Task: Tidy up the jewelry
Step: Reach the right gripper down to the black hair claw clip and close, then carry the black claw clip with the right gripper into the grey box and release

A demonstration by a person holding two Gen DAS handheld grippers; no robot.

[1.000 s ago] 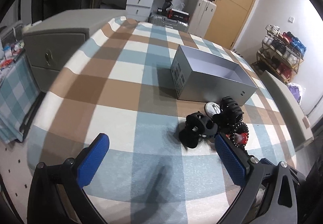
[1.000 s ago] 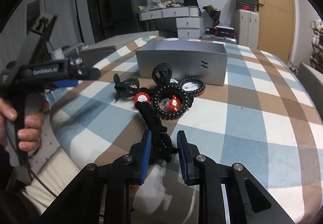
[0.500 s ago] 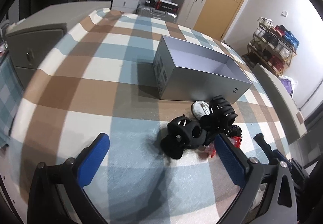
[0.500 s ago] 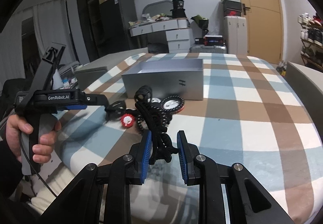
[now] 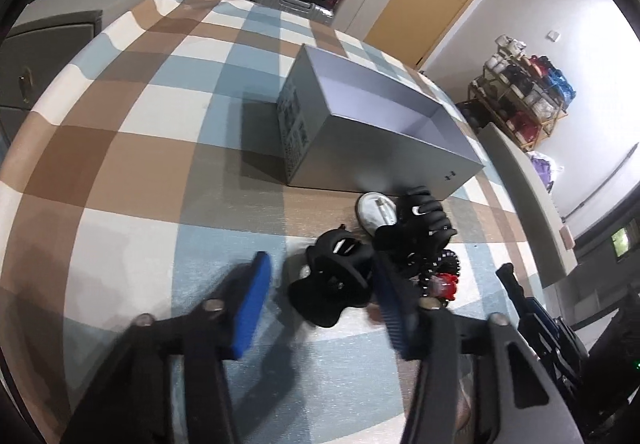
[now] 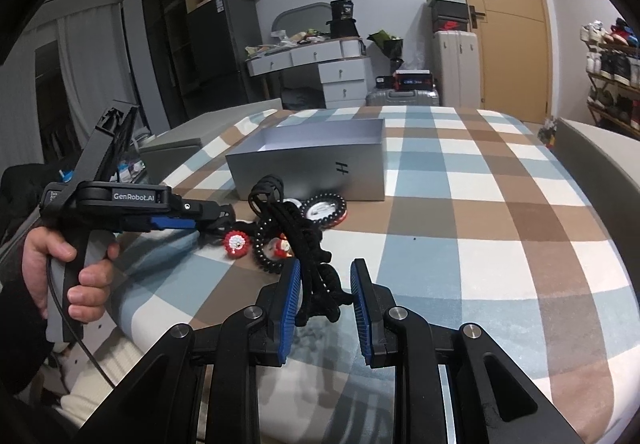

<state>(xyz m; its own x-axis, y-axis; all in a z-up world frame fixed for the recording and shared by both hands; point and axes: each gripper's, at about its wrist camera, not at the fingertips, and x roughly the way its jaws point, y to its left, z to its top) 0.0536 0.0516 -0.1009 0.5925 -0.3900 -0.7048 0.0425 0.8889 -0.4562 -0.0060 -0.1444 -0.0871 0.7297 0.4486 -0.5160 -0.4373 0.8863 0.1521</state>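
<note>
An open grey box stands on the checked cloth. In front of it lies a pile of hair accessories. My left gripper is half closed around a black claw clip, its blue pads on either side, blurred by motion. A second black claw clip, a round white piece and a black coil tie with a red charm lie beside it. My right gripper is shut on a black braided band and lifts it off the bed. A red round charm lies near.
A grey bedside cabinet stands left of the bed. A white dresser, suitcases and a wooden door are at the back. A shoe rack stands on the right.
My left gripper has moved forward over the black claw clip and its jaws have narrowed around it. My right gripper has risen, lifting the black band further off the bed.
</note>
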